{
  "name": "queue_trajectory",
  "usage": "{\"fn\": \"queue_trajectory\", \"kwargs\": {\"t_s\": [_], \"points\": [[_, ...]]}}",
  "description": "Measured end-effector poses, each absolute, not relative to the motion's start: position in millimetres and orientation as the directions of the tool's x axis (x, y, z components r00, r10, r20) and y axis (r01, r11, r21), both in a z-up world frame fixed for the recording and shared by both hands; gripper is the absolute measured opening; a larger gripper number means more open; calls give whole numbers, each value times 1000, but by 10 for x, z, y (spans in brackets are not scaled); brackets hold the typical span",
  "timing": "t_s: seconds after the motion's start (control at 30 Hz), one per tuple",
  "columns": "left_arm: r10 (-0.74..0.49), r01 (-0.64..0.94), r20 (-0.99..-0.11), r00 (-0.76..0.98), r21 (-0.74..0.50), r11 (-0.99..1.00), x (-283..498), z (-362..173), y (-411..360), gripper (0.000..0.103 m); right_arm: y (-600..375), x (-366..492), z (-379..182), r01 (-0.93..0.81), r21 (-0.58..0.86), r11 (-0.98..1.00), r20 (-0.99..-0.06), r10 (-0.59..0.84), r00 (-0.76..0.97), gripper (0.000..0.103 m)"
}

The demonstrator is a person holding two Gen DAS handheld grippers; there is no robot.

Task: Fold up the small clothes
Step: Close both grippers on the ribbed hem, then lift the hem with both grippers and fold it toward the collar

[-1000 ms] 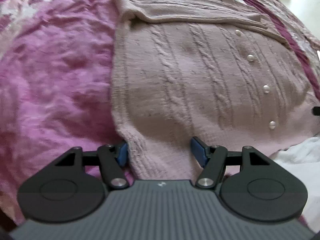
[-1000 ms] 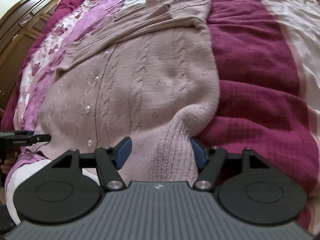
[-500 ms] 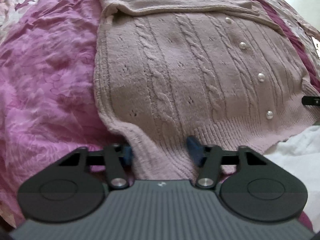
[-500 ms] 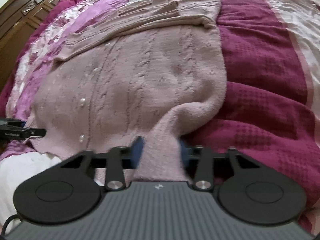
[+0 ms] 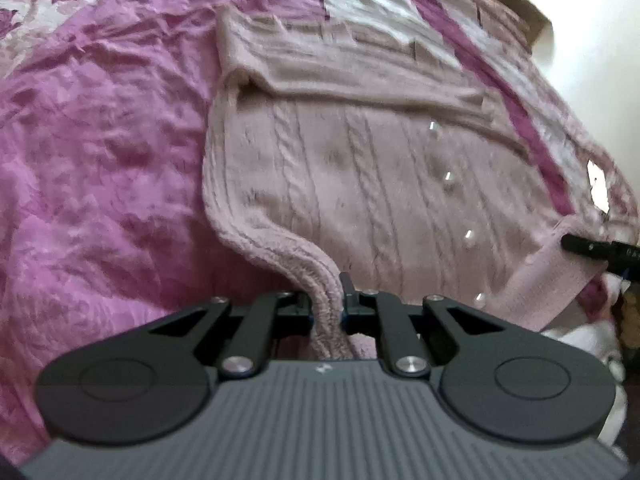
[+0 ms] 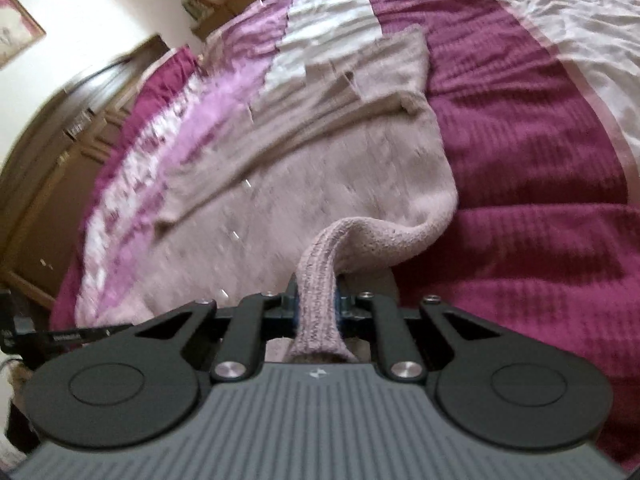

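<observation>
A pale pink cable-knit cardigan [image 5: 360, 184] with pearl buttons lies flat on the bed, its sleeves folded across the top. My left gripper [image 5: 326, 300] is shut on the ribbed hem at the cardigan's left bottom corner, which rises in a fold from the bed. In the right wrist view the cardigan [image 6: 320, 184] shows its other bottom corner, pulled into a raised strip. My right gripper [image 6: 316, 304] has that strip between its pads, and its jaws are closing on it. The tip of the right gripper [image 5: 592, 248] shows at the hem's far edge in the left wrist view.
The bedspread is crinkled pink [image 5: 100, 160] on the left and ribbed maroon [image 6: 520, 160] on the right, with pale bands. A white cloth [image 5: 580, 340] lies at the near bed edge. Dark wooden furniture [image 6: 60, 160] stands beside the bed.
Both grippers went from wide open around the hem corners to closed on them. Each corner has lifted off the bed into a raised fold, and both views have tilted upward.
</observation>
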State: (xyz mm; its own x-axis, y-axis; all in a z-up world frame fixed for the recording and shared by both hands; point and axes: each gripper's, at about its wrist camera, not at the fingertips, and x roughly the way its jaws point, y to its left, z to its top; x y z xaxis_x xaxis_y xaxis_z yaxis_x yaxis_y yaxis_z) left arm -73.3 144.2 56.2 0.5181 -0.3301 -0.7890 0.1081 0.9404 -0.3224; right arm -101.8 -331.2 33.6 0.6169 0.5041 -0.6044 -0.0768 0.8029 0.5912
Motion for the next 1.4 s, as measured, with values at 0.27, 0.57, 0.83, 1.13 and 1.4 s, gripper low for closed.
{"fn": "queue_trajectory", "kwargs": {"t_s": [0.27,0.57,0.83,1.13,1.4], "points": [[-359,98,-709,607,-382,919,-589,928,1523,12,-3375,-837,669,-83,657,749,-487,506,712,15],[-319,7,-650,689,-435,900,-286,1149,1655,12,-3495,-521,856,-67,706,705,-393,469,791,15],[-249,-51,-606,756,-434,900,149,1335,1643,12,-3514,-45,973,-68,719,691,-347,442,827,15],[-181,-90,-584,791,-404,910,762,1329,1611,12,-3413,565,1062,-61,703,709,-318,390,864,15],[-113,-149,-642,758,-340,929,1234,908,1605,12,-3279,1001,682,37,627,778,-412,291,864,15]]}}
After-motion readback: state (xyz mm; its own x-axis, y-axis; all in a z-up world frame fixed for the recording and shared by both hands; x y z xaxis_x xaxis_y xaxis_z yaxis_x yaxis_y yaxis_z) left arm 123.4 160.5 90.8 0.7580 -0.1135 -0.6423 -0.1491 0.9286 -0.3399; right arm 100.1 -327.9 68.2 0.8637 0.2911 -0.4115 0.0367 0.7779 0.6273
